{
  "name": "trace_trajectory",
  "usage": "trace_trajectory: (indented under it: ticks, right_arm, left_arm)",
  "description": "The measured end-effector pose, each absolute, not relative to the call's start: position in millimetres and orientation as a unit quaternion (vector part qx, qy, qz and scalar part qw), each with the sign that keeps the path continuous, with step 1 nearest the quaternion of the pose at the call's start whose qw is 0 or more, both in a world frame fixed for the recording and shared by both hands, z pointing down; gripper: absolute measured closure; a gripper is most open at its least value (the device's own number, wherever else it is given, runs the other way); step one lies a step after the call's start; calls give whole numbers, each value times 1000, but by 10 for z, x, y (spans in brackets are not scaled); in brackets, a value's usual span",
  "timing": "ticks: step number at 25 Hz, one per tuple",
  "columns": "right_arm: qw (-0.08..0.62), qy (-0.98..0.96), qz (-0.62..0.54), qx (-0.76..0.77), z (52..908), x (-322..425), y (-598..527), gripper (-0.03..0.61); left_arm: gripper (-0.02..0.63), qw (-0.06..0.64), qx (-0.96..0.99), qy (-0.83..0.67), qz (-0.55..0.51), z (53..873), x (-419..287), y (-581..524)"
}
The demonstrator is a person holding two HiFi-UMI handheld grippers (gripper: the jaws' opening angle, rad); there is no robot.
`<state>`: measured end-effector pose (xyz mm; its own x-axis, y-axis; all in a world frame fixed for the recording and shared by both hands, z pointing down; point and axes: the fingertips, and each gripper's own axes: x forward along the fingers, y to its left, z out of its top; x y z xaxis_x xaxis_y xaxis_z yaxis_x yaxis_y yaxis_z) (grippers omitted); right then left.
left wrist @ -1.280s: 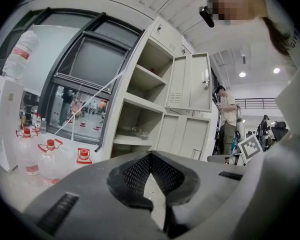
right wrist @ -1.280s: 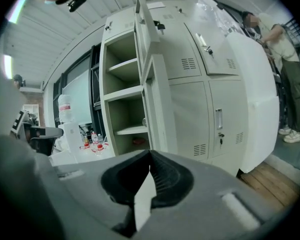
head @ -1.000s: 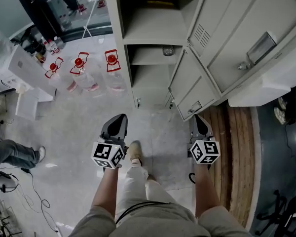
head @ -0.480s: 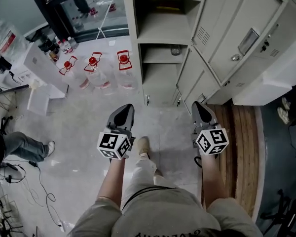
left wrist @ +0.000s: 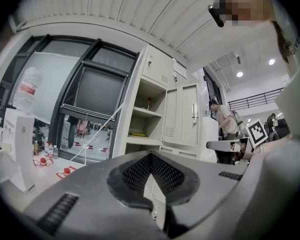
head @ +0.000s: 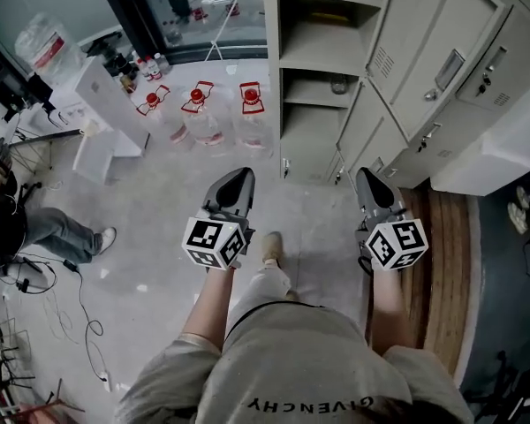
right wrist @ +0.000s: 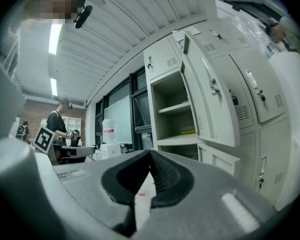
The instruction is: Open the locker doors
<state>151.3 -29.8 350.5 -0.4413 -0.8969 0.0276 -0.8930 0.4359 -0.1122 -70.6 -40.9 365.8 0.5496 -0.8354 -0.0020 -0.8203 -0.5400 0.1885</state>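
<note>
On my screen the lockers (head: 424, 51) at upper right looked like painted sheet metal, smooth and matt. The floor (head: 159, 210) was pale, hard and faintly glossy, with a strip of grained wood (head: 437, 272) at right. The jugs (head: 203, 117) were clear plastic. The left gripper (head: 238, 179) and right gripper (head: 367, 182) had matt grey plastic shells and ribbed dark pads (left wrist: 135, 174).

The lockers (head: 424, 51) are pale beige-grey. The left tongs (head: 237, 179) and right tongs (head: 367, 179) are dark grey, their cubes (head: 215, 242) white with black square patterns. The water jugs (head: 203, 122) are clear with red caps. The wooden floor strip (head: 437, 263) is brown-striped.
</note>
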Motion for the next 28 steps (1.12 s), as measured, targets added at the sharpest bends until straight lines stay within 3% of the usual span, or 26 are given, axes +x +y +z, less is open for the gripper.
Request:
trace_trajectory:
  ticks: [28]
  right_arm:
    - [44, 855, -32, -515, 3107, 1597, 407, 577]
  left_arm:
    - [617, 61, 880, -468, -62, 3239, -495, 248]
